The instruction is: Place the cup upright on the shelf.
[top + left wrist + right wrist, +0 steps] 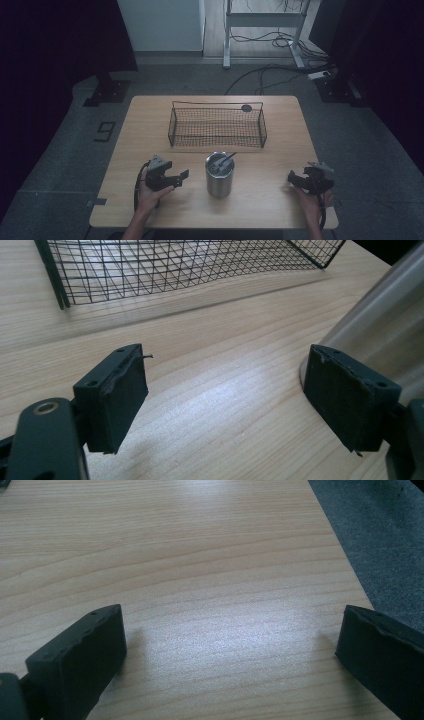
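Spanning most of the high view, a pale wooden table [150, 130] carries three groups of things, described here from biggest to smallest. A black wire basket [217, 127] sits toward the far edge, apparently empty, its mesh low and wide. Just in front of it, at the table's middle, a stainless steel tumbler [220, 175] stands upright with a dark lid and a thin straw-like piece poking from the top. It looks rigid and smooth, likely slippery under hard pads and somewhat weighty if filled, so a squeeze around the mid-body, below the lid, seems the safest hold. The left gripper [176, 178] rests in the person's left hand just to the tumbler's left, jaws spread wide and empty; in the left gripper view the tumbler's shiny wall [380, 325] rises right beside the jaw on the right-hand side, though contact cannot be judged. The right gripper [296, 178] sits near the table's right edge, well apart from the tumbler, its jaws also gaping wide over bare wood with nothing between them.
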{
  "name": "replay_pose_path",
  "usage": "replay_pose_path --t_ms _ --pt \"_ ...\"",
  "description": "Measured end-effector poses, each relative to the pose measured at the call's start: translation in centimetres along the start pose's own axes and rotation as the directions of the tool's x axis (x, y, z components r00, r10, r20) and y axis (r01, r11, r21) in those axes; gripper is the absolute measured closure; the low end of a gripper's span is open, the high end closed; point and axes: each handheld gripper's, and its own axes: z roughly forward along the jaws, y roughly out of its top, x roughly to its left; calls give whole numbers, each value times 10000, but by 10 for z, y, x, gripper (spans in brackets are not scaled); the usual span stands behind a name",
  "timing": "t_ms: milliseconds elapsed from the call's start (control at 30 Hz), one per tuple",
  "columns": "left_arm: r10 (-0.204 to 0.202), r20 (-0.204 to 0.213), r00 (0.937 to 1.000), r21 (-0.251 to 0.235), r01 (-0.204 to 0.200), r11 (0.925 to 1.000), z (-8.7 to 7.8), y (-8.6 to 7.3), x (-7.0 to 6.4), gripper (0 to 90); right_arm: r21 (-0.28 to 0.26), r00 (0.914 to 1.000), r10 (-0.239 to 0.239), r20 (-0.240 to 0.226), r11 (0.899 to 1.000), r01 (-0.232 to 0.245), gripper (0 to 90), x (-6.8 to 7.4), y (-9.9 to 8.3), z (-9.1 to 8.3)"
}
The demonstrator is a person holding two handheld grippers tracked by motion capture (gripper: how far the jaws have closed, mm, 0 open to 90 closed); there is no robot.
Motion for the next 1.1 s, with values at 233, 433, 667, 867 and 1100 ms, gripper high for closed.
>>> replay_pose_path --t_ms 233,433,667,867,1100 --pt "18 115 9999 -279 -15 9996 -2 0 -1 176 10 10000 1 7 10000 -1 0 -1 0 0" --pt "-311 -91 9995 -273 308 9992 -5 0 7 175 14 10000 16 17 10000 -16 0 -1 0 0" --pt "-492 -234 9985 -275 486 9984 -6 0 11 175 17 10000 15 12 10000 -15 0 -1 0 0" --pt "-540 -208 9983 -345 533 9980 -8 0 13 171 17 10000 19 14 10000 -19 0 -1 0 0" --pt "-482 -236 9986 -752 463 9961 -13 5 11 164 18 10000 8 14 10000 -8 0 -1 0 -1"
